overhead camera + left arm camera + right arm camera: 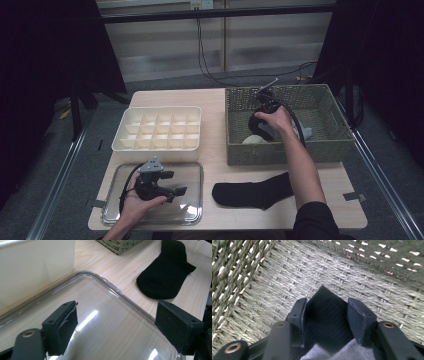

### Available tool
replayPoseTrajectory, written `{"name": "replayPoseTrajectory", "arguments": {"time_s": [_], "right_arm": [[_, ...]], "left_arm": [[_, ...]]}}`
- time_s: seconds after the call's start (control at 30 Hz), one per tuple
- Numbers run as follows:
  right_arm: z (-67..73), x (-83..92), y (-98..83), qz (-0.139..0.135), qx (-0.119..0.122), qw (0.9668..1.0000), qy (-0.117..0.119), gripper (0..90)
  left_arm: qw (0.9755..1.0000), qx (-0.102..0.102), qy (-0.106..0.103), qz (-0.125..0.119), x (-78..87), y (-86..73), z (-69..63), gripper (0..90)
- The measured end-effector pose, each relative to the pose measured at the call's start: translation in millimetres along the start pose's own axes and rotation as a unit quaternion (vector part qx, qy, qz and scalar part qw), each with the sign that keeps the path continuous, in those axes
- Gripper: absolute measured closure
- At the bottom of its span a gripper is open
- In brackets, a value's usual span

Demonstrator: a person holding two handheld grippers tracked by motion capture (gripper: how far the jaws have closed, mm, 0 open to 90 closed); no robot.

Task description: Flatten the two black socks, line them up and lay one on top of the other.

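Observation:
My right gripper [259, 129] reaches down into the woven basket [320, 146]. In the right gripper view its jaws [327, 311] hold a black sock [324, 315] between the pads; the cloth is bunched into a peak and touches both pads. A grey cloth [337, 353] lies just under it. Another black sock [252, 192] lies flat on the table near the front edge, and it is also in the left gripper view [165, 272]. My left gripper [177, 191] rests in the hand over a clear plastic lid [192, 202], its jaws [117, 325] wide apart with nothing between them.
A white divided organizer box [160, 109] stands behind the clear lid [105, 300]. In the basket lie a white item [252, 140] and a pale grey cloth [306, 133]. The basket's woven walls [287, 277] close in around the right gripper. Cables hang behind the table.

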State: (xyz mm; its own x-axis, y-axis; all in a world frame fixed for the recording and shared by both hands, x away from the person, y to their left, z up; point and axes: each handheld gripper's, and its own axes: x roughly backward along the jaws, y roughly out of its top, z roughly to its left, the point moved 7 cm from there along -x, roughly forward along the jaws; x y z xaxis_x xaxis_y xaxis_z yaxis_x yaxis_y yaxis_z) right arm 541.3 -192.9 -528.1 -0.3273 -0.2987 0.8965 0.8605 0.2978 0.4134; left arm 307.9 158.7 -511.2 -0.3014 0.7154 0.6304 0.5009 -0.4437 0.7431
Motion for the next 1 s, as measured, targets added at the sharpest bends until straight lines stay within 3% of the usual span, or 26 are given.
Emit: {"name": "replayPoseTrajectory", "arguments": {"time_s": [0.1, 0.37, 0.5, 0.57, 0.67, 0.83, 1.0], "right_arm": [[0.1, -4.4, -4.0, 0.021, 0.005, 0.9997, -0.011, 58.1], [-1.3, -5.3, -4.7, 0.022, -0.008, 0.9996, -0.016, 60.6], [1.2, -4.3, -5.2, 0.030, 0.011, 0.9992, -0.025, 72.3], [0.9, -2.5, -5.2, 0.028, 0.009, 0.9993, -0.020, 78.6], [1.3, 0.7, -3.8, 0.020, 0.012, 0.9996, -0.016, 80.3], [5.7, 9.6, 3.0, -0.023, 0.008, 0.9996, 0.011, 80.7], [9.3, 21.5, 7.4, -0.068, -0.002, 0.9971, 0.035, 80.4]], "left_arm": [[1.0000, 0.000, 0.000, 0.000, 0.4, 0.0, 0.0, 17.7], [1.0000, -0.001, -0.001, 0.001, 0.5, -1.1, -0.8, 17.6], [1.0000, -0.001, 0.001, 0.003, 1.3, -1.6, -0.8, 17.6], [1.0000, -0.001, 0.001, 0.003, 1.4, -1.7, -1.0, 17.6], [1.0000, -0.002, 0.001, 0.003, 1.3, -1.6, -1.2, 17.6], [1.0000, -0.002, 0.003, 0.004, 1.1, -2.0, -1.0, 17.6], [1.0000, -0.004, 0.005, 0.005, 1.1, -2.2, -2.3, 17.6]]}}
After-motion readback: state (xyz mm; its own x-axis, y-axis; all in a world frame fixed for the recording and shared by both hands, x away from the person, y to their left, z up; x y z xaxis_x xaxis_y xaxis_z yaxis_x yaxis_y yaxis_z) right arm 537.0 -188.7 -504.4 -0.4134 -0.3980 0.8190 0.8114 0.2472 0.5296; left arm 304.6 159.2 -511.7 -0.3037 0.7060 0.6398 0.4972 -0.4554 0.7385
